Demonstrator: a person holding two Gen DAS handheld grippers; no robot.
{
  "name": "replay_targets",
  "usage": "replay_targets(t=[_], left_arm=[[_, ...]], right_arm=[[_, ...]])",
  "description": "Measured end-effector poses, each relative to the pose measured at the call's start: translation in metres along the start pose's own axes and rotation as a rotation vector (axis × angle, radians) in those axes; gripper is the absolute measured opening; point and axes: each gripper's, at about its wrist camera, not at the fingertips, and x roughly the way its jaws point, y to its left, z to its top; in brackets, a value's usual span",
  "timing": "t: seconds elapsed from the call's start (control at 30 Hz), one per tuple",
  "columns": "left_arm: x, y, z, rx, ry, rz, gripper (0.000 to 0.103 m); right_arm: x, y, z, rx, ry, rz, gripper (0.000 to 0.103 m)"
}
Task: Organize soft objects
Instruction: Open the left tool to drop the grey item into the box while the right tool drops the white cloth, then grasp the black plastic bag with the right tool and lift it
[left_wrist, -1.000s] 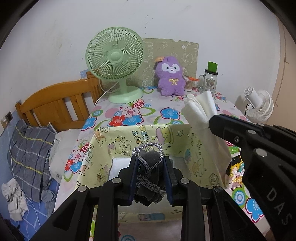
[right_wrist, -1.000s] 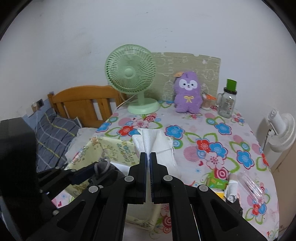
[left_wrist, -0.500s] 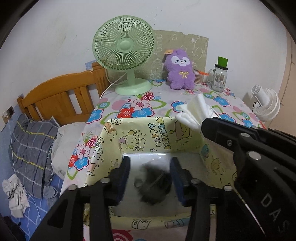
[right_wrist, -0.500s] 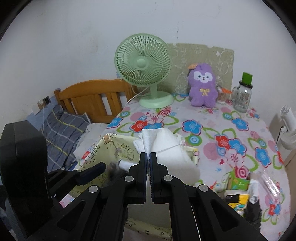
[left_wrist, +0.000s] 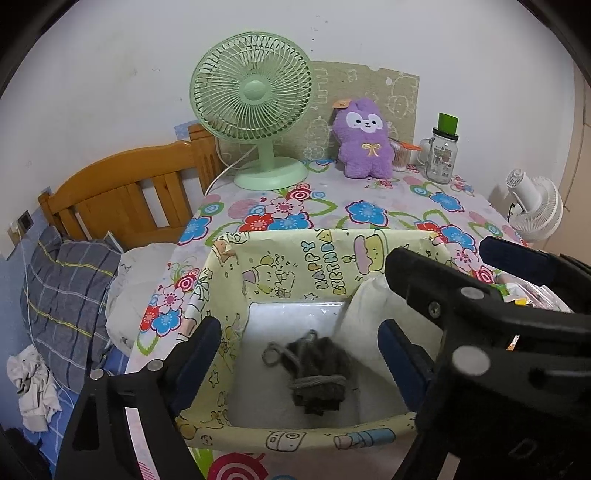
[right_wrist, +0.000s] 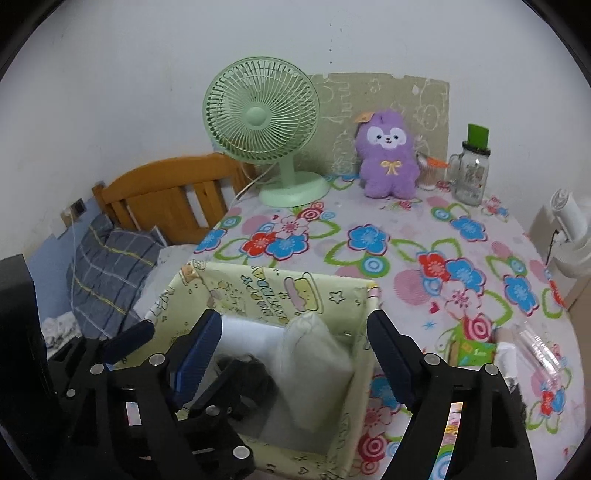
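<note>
A yellow cartoon-print box (left_wrist: 280, 254) (right_wrist: 258, 284) stands at the table's near left corner. A dark grey knit bundle with a cord (left_wrist: 314, 373) (right_wrist: 251, 376) lies on its white floor. A white folded cloth (right_wrist: 314, 365) (left_wrist: 373, 310) leans against its right wall. My left gripper (left_wrist: 299, 354) is open and empty above the box. My right gripper (right_wrist: 295, 354) is open and empty above the box, right of the left one. A purple plush toy (left_wrist: 364, 138) (right_wrist: 388, 155) sits at the back of the table.
A green desk fan (left_wrist: 255, 103) (right_wrist: 266, 122) stands at the back left. A glass jar with a green lid (left_wrist: 441, 151) (right_wrist: 472, 170) is at the back right. A white fan (left_wrist: 535, 203) and a wooden bed frame (left_wrist: 122, 195) flank the table. Packets (right_wrist: 476, 350) lie right of the box.
My left gripper opened and dropped the grey bundle into the box. My right gripper opened and let the white cloth fall into the box. Both grippers moved closer over the box.
</note>
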Motion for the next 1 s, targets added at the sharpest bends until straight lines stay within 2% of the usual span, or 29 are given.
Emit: replay_targets(t=[0.5,1.0], left_arm=[[-0.021,-0.018,0.002,-0.004,-0.039,-0.008,0.090],[-0.056,-0.043,0.001,-0.017,-0.097,-0.002,0.096]], right_arm=[[-0.018,-0.010,-0.005,-0.034,-0.005,-0.066,0.097],[-0.057,-0.037,-0.010,-0.024,-0.032,-0.099,0.098]])
